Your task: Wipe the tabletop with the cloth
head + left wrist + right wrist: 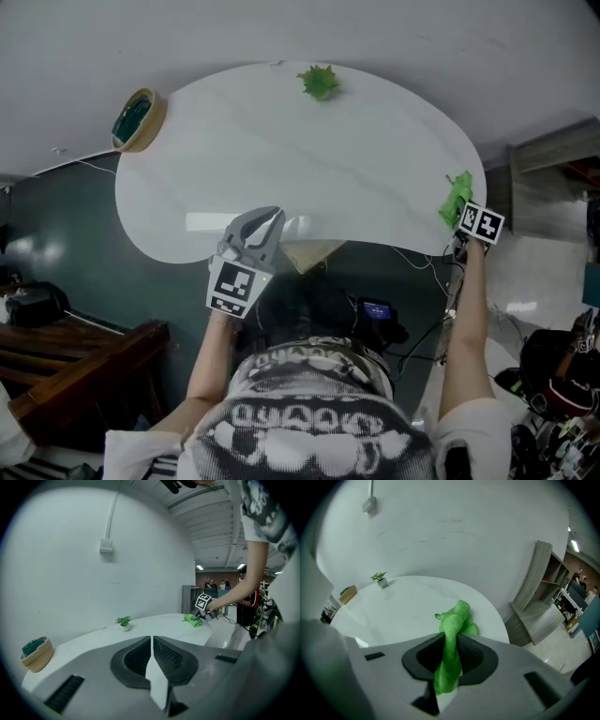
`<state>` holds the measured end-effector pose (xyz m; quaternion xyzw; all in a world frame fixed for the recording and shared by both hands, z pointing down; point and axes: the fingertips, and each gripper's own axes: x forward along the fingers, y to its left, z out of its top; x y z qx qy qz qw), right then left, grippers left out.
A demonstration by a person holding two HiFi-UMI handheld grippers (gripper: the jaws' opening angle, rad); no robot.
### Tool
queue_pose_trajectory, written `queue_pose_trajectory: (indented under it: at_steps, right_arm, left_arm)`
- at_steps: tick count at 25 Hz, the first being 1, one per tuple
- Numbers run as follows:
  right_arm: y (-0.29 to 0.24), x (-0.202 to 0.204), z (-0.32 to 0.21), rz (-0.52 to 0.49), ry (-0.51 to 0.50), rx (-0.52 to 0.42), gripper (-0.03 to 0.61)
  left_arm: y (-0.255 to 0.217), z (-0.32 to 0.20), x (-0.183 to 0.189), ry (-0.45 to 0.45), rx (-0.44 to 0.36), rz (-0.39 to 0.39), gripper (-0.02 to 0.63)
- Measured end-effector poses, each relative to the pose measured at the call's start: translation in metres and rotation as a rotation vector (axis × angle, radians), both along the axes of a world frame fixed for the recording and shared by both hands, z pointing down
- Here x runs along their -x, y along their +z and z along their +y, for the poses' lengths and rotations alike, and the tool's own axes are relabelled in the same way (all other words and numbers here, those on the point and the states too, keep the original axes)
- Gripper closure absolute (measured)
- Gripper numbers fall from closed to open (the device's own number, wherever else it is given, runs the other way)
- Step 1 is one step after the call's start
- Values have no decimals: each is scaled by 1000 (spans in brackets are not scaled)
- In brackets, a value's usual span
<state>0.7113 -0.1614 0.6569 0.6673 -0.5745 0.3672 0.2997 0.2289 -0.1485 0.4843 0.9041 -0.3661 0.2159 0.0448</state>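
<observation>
Holding the cloth: the right gripper [450, 644] had its jaws clamped on the green cloth [458, 616] at the right-hand end of the table.
Long axis: the cloth ran as a bunched strip straight out between the jaws. Its free end lay just inside the table's rim.
Lie of the work: almost all of the white tabletop [281, 150] spread to the person's left of the cloth and away toward the far edge. A wiping stroke from there would likely have had to travel leftward across it.
Nearer hand: the right one, already on the cloth.
Left gripper: the left gripper [270, 220] hung at the table's near edge with its jaws pressed together on nothing. It was well apart from the cloth.
Contact: the cloth's end appeared to rest on the surface, though neither view made clear whether it was being pressed down.
Surface: smooth, pale and rounded, with a faint sheen and no spill that showed. A small potted plant [320, 82] stood near the far edge, and a woven basket [138, 119] with something green inside sat at the far left rim.
Room: a plain white wall [454, 531] rose behind the table and a wooden shelf unit [539, 592] stood beyond its right end. The floor [75, 244] around the table was dark.
</observation>
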Motion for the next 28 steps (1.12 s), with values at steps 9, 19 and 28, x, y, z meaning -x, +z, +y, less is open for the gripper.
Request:
queue_pose_trajectory:
  at_steps: [9,19,28]
  right_arm:
    - [-32,119,-38,-47,-161,-107,505]
    - [-65,401,-54,-221,-393,-209,505]
    - [-66,685,-26,-386,-655,-203,505]
  left_arm:
    - [-1,22,65,-88,-5,17,600]
    - [0,64,234,-215,4,-3,600]
    - [12,121,376,-324,26,-36,600]
